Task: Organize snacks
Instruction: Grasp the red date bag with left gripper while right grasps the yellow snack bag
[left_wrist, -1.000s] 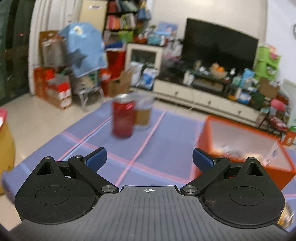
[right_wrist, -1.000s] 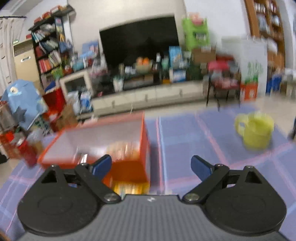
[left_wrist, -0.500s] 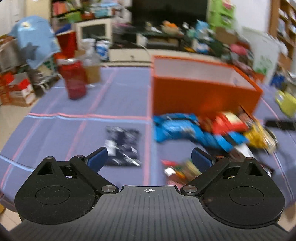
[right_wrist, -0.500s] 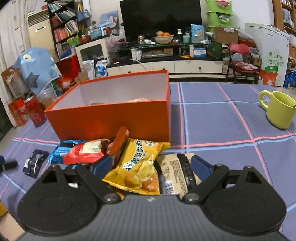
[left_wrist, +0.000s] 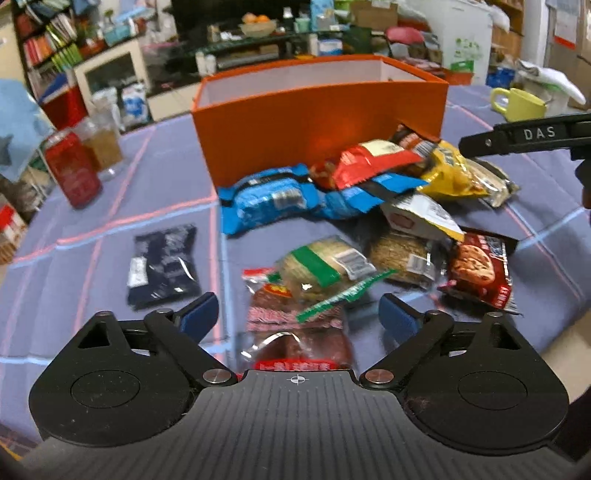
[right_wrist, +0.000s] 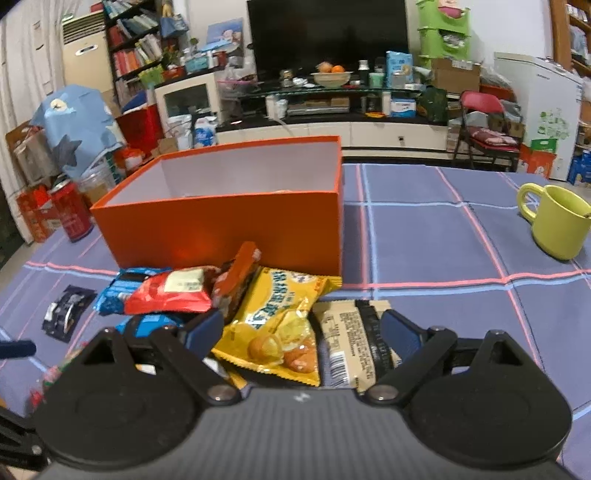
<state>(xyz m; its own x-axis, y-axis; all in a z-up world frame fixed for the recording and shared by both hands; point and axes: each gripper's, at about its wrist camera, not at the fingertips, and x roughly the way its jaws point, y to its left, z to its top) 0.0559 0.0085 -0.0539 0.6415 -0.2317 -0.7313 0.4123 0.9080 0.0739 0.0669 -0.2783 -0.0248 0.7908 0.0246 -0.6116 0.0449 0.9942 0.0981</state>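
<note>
1. Snack packets lie heaped on a purple checked tablecloth (right_wrist: 424, 229) with pink and blue lines, just in front of an open orange cardboard box (right_wrist: 229, 218) with a white inside.
2. Left gripper (left_wrist: 297, 314), black with blue fingertips, has its jaws spread wide and grips nothing. Between and just ahead of its fingertips lies a clear packet of dark red snack (left_wrist: 295, 332), with a green-banded clear packet of pale biscuit (left_wrist: 317, 267) overlapping its far end.
3. Right gripper (right_wrist: 303, 328), of the same make, is likewise wide open and empty. A shiny yellow packet (right_wrist: 280, 317) lies between its fingertips, and a beige packet with a barcode (right_wrist: 354, 339) sits just beside that on the right.
4. Key relation: each gripper has a packet straight ahead, with the long axis of each running roughly away from the camera, along the fingers. The jaws would therefore close across the narrow width.
5. The box stands straight beyond both packets. The right gripper appears nearer to it; the left sits at the near edge of the heap.
6. Further snacks: blue packets (left_wrist: 266, 201), a red packet (left_wrist: 365, 160) on top of them, a chocolate cookie packet (left_wrist: 480, 266) and a dark navy packet (left_wrist: 162, 264) lying apart on the left.
7. Unrelated things: a red drinks can (left_wrist: 72, 173) at left, a yellow-green mug (right_wrist: 557, 221) at right.
</note>
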